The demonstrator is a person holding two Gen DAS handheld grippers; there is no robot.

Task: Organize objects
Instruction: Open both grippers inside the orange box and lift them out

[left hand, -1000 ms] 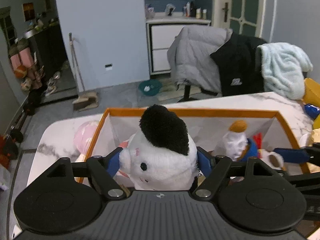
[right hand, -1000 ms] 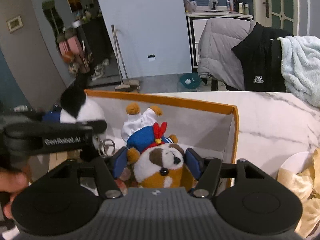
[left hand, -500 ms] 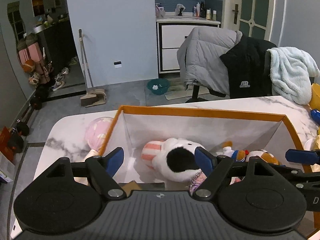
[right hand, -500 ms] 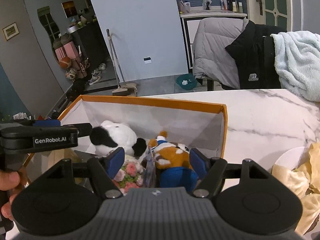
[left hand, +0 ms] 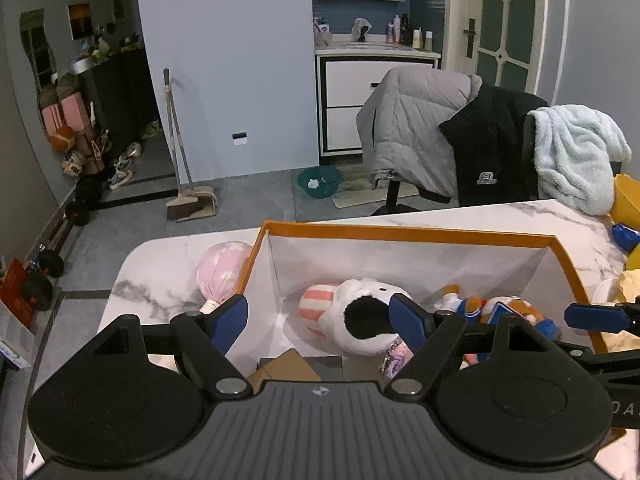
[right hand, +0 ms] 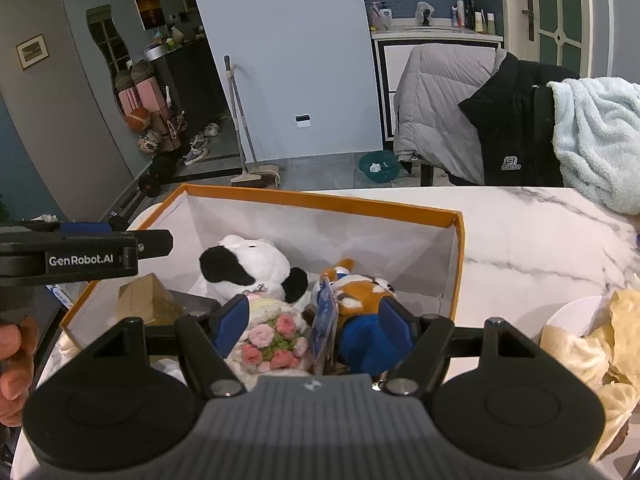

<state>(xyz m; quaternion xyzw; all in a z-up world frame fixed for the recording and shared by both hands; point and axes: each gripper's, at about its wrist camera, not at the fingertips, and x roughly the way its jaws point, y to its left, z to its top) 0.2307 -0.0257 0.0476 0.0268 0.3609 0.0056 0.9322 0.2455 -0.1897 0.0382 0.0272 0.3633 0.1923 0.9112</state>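
Note:
An orange-rimmed white box (left hand: 404,233) (right hand: 320,202) stands on the marble table. Inside lie a white plush with black ears (left hand: 362,320) (right hand: 248,262), an orange-and-white plush in blue clothes (left hand: 516,312) (right hand: 362,300), a knitted flower bouquet (right hand: 272,338) and a brown cardboard piece (right hand: 146,298). My left gripper (left hand: 318,320) is open and empty above the box's near left side. My right gripper (right hand: 314,320) is open and empty above the bouquet and the orange plush. The left gripper's side also shows in the right wrist view (right hand: 80,254).
A pink plush ball (left hand: 220,270) lies on the table left of the box. A white plate (right hand: 576,312) with yellow cloth (right hand: 600,348) sits to the right. A chair draped with grey and black jackets (left hand: 448,140) and a pale blue blanket (left hand: 576,156) stands behind the table.
Both grippers opened and let their plush toys fall into the box, then drew back and up. The white plush and the orange plush now lie inside the box.

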